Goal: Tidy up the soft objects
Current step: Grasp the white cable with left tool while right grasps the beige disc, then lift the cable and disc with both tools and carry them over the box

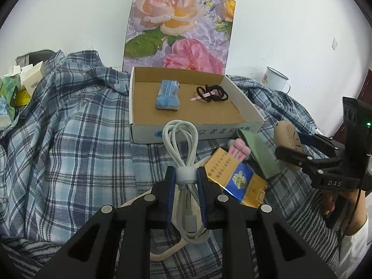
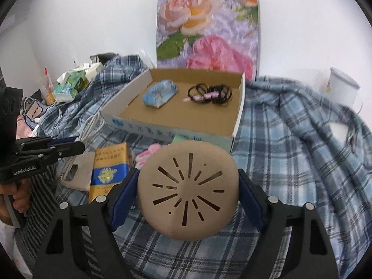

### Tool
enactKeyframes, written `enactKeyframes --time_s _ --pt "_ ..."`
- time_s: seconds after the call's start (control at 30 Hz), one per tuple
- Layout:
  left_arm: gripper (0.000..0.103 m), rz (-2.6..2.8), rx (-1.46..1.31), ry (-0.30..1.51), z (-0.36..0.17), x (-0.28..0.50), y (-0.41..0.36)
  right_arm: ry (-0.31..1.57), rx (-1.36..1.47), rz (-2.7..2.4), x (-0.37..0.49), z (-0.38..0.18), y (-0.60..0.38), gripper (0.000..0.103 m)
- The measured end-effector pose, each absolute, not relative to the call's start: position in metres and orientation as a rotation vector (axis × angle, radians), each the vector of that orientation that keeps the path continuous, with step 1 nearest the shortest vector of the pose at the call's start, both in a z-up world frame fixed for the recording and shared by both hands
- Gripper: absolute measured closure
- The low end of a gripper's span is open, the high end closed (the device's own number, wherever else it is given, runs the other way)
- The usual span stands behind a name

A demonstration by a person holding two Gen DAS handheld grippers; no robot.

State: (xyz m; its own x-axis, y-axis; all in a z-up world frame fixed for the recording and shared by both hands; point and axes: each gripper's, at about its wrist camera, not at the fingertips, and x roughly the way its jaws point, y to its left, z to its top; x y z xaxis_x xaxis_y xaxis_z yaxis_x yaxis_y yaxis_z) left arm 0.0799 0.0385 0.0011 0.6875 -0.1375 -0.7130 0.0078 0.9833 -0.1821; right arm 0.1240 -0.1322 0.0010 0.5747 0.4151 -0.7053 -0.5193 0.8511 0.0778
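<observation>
Left-wrist view, left to right. Upper left: tissue pack (image 1: 8, 97) and small cartons (image 1: 32, 79), at the edge of the plaid blanket (image 1: 69, 121) that covered the whole surface.

Centre, low: left gripper (image 1: 185, 181), jaws clamped shut on a coiled white cable (image 1: 180, 139) at its grey band, the loop pointing up toward the box. A beige flat item (image 1: 162, 253) lay under the cable.

Centre, upper: open cardboard box (image 1: 144, 132), its floral lid (image 1: 179, 25) upright against the wall. Inside, a blue packet (image 1: 168, 95) at left and black hair ties (image 1: 212, 93) with a pink clip at right, apart from each other.

Right of centre, just before the box front: yellow-and-blue carton (image 1: 234, 174), pink plush piece (image 1: 238, 150), green cloth (image 1: 260, 153), crowded together and overlapping.

Right edge: right gripper (image 1: 290, 148), held by a hand (image 1: 330, 200), with a beige slotted disc (image 1: 289, 137) between its fingers. Upper right: enamel mug (image 1: 276, 79) near the wall.

Right-wrist view, left to right. Left edge: the left gripper, side-on. Clutter of packets (image 2: 69, 86) in the upper left. The carton and plush piece lay between the disc and the box front, partly hidden by the disc. Centre: the disc filled the span between the blue pads (image 2: 123, 195), both pads against its rim; jaws gripping it. Right: bare blanket, the mug behind.
</observation>
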Motion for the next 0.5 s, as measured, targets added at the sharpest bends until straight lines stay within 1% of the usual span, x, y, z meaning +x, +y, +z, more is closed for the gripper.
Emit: enactKeyframes --time_s 0.23,0.5 --pt "0.083 -0.085 -0.156 0.776 0.017 0.070 0.032 0.639 -0.161 0.544 0.107 0.033 -0.130 0.023" --pt "0.083 -0.080 -0.133 0.714 0.047 0.055 0.023 0.579 -0.170 0.559 0.090 0.055 -0.128 0.023"
